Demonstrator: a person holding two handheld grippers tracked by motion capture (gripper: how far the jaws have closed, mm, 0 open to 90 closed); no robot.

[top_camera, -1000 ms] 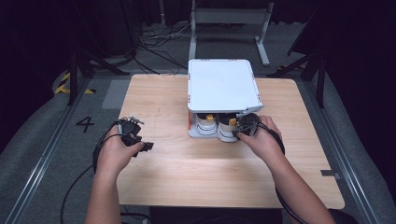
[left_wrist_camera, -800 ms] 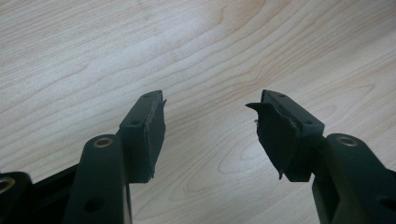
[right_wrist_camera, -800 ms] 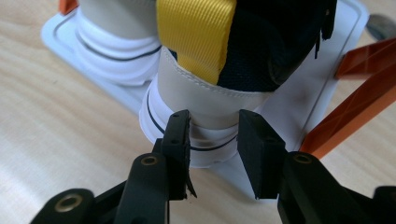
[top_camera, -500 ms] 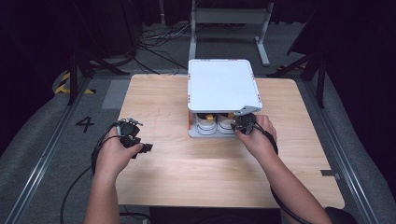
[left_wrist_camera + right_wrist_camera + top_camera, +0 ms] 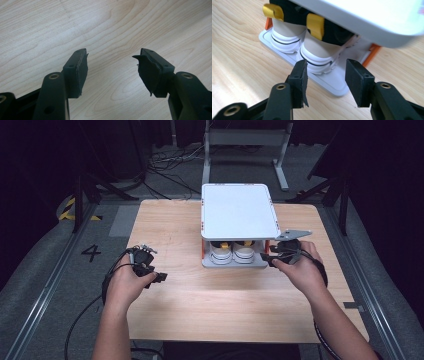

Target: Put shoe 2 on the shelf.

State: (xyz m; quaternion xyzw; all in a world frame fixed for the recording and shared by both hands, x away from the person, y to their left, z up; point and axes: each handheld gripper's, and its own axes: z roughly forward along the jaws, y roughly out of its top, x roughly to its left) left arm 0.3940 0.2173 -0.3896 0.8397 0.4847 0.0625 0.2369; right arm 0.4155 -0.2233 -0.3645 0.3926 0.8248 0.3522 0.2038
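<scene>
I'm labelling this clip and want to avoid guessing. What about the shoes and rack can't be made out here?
- Shoes: in the high view the rack's white top shelf covers all but the heels; in the right gripper view it hides the uppers and toes.
- Shelf in the right gripper view: blurred, cut off by the frame's top and right edges.
- Orange posts: mostly hidden behind the shoes.

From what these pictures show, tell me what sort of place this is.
Probably a lab or studio set up for recording handling tasks: a lone wooden table on a grey floor with loose cables, a painted number 4, and dark surroundings with metal stands.
</scene>
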